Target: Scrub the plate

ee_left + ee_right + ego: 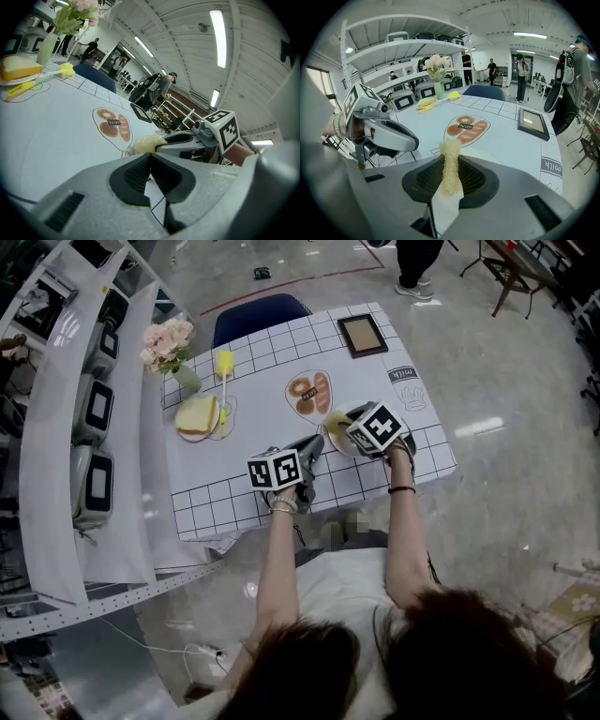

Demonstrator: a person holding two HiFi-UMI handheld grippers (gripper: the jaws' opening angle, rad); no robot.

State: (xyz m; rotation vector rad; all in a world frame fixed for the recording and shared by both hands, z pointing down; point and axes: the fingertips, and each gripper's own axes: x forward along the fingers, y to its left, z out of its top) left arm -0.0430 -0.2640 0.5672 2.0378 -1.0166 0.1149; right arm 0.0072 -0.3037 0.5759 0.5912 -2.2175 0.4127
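Note:
A small white plate (341,443) lies on the grid-patterned tablecloth, mostly hidden under my right gripper (343,421); its pale surface (488,151) shows just beyond the jaws. My right gripper (451,161) is shut on a pale yellow fibrous scrub pad (451,152), whose tuft sticks out over the plate. The pad (148,143) also peeks past my left gripper (149,157), whose jaws are closed together with nothing seen between them. The left gripper (314,444) sits just left of the plate, tip close to its edge; whether it touches is hidden.
At the far left, a yellow sponge (197,415) rests on another plate (212,430), with a yellow-headed brush (225,367) and a flower vase (184,376) nearby. A dark picture frame (362,335) lies at the back right. A blue chair (258,315) stands behind the table.

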